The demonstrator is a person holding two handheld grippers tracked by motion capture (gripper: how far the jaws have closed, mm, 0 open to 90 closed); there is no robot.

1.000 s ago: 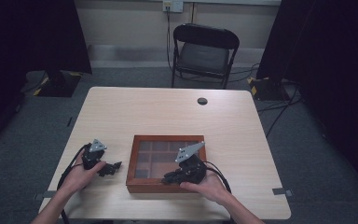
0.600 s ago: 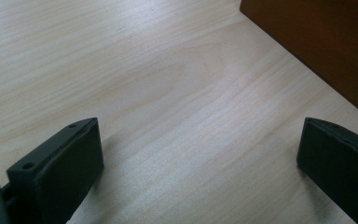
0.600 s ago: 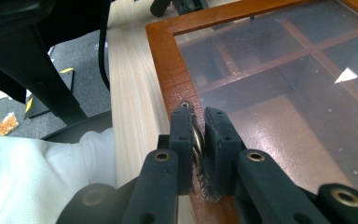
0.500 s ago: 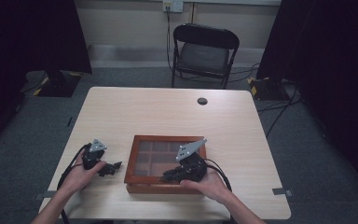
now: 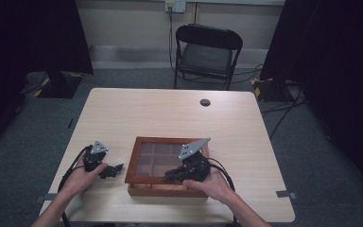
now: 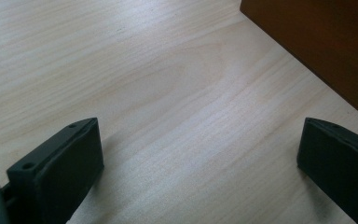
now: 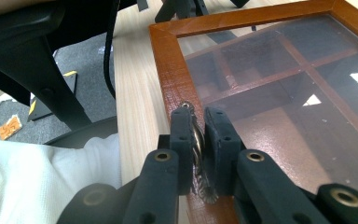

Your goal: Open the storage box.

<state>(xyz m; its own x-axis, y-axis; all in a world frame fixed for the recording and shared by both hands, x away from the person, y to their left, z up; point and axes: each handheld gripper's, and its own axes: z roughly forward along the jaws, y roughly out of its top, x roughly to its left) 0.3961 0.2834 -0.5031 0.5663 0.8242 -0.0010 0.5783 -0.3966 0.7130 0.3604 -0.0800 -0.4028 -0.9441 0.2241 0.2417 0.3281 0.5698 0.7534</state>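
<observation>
As right hand-held gripper (image 7: 198,140) pinches box (image 5: 137,165) latch (image 7: 196,140), left table (image 5: 137,113) bare.

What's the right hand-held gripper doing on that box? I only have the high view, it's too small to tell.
Observer: The right hand-held gripper is shut on a small metal latch at the front edge of the wooden box.
Operator: Lid up at all?
Observer: The right gripper view shows the glass lid lying flat in its frame, with wooden dividers visible beneath it.
Operator: And the left one, holding anything?
Observer: No. The left hand-held gripper has its jaws wide apart over the bare table, with nothing between them; a side of the box sits at the upper right of its view.
</observation>
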